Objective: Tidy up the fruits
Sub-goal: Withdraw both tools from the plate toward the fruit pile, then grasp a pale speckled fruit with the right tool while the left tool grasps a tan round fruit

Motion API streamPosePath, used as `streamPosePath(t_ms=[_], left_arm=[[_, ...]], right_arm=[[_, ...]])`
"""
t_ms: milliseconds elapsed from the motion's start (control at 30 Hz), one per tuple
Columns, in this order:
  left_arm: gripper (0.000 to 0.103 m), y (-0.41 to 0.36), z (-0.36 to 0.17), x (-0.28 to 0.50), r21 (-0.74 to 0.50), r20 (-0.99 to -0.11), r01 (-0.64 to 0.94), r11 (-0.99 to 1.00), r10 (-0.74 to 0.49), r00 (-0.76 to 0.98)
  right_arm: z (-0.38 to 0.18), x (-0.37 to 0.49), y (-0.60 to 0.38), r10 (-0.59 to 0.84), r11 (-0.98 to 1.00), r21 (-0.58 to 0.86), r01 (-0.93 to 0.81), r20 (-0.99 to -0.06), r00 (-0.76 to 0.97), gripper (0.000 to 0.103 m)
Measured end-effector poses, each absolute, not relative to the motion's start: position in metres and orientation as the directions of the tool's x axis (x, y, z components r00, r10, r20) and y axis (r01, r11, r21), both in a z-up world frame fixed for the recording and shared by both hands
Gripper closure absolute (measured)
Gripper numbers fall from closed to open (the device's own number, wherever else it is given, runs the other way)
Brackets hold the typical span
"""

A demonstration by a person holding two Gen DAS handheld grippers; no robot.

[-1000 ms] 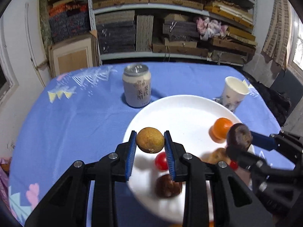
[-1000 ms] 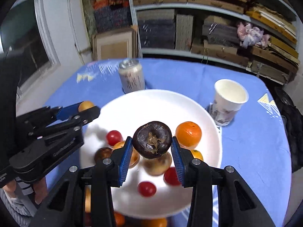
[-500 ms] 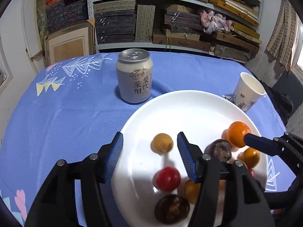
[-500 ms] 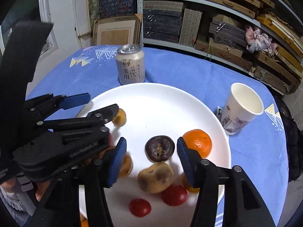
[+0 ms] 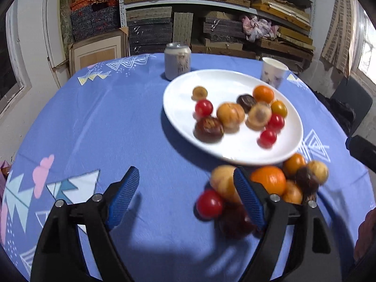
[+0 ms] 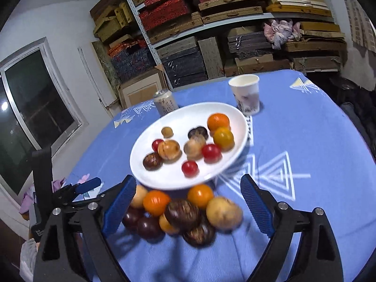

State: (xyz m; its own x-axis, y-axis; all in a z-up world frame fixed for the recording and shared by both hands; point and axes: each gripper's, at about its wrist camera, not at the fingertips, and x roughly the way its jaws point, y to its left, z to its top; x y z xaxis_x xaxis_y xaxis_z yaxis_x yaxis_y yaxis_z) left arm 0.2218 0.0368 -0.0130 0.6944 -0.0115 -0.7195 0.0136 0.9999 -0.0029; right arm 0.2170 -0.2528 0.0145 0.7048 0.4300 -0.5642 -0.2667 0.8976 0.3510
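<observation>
Right claw (image 6: 188,205), jaws just opened wide and empty, already straddles the loose fruit pile (image 6: 183,213) on the tabletop (image 6: 305,164) below the plate (image 6: 145,164); left claw (image 5: 185,197), also gaping, sits left of it.

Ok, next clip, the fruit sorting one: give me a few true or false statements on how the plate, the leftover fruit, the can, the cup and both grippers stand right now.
1. The white plate is empty. False: it holds about ten fruits, among them an orange and cherry tomatoes.
2. A pile of fruit lies on the blue tablecloth just in front of the plate. True.
3. The right gripper is shut on a dark fruit. False: its jaws have just been opening and stand wide on either side of the pile, gripping nothing.
4. The left gripper is open and holds nothing. True.
5. The drink can lies on its side. False: it stands upright behind the plate.
6. The paper cup stands on the cloth, off the plate. True.
</observation>
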Motion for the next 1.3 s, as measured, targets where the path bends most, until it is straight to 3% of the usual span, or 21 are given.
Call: streamPosePath(t_ms=[133,333,600,733,800,967,1133,1200,1300], left_arm=[[0.022,0.028,-0.020,0.212,0.010,-0.698,0.002,1.000,0.006,0.716],[0.022,0.033,-0.021,0.204,0.003,-0.670,0.011,1.000,-0.006,0.742],[0.020,0.045,-0.022,0.210,-0.003,-0.682,-0.025,1.000,0.016,0.732],[0.018,0.055,-0.026,0.217,0.044,-0.697,-0.090,0.995,0.095,0.711],[0.018,0.066,-0.027,0.219,-0.007,-0.714,-0.104,0.995,0.067,0.697],[0.018,0.066,-0.019,0.214,-0.062,-0.693,-0.057,0.996,-0.002,0.721],[0.018,0.046,-0.013,0.209,-0.064,-0.659,0.036,0.997,-0.069,0.749],[0.018,0.042,-0.015,0.210,-0.071,-0.666,0.061,0.996,-0.093,0.740],[0.018,0.039,-0.021,0.216,-0.087,-0.686,0.080,0.993,-0.118,0.718]], right_arm=[[-0.012,0.213,-0.237,0.383,0.924,0.266,-0.276,-0.628,0.677,0.012],[-0.009,0.204,-0.213,0.324,0.931,0.076,-0.357,-0.621,0.714,0.012],[-0.028,0.241,-0.284,0.322,0.942,0.307,-0.137,-0.701,0.637,0.013],[-0.034,0.243,-0.278,0.297,0.952,0.270,-0.140,-0.721,0.627,0.014],[-0.038,0.246,-0.271,0.250,0.968,0.211,-0.136,-0.748,0.615,0.014],[-0.031,0.246,-0.300,0.189,0.973,0.231,-0.021,-0.737,0.649,0.015],[-0.036,0.249,-0.311,0.307,0.932,0.361,-0.041,-0.724,0.617,0.018],[-0.040,0.251,-0.301,0.345,0.924,0.376,-0.077,-0.728,0.593,0.022],[-0.048,0.255,-0.295,0.362,0.916,0.395,-0.072,-0.737,0.571,0.040]])
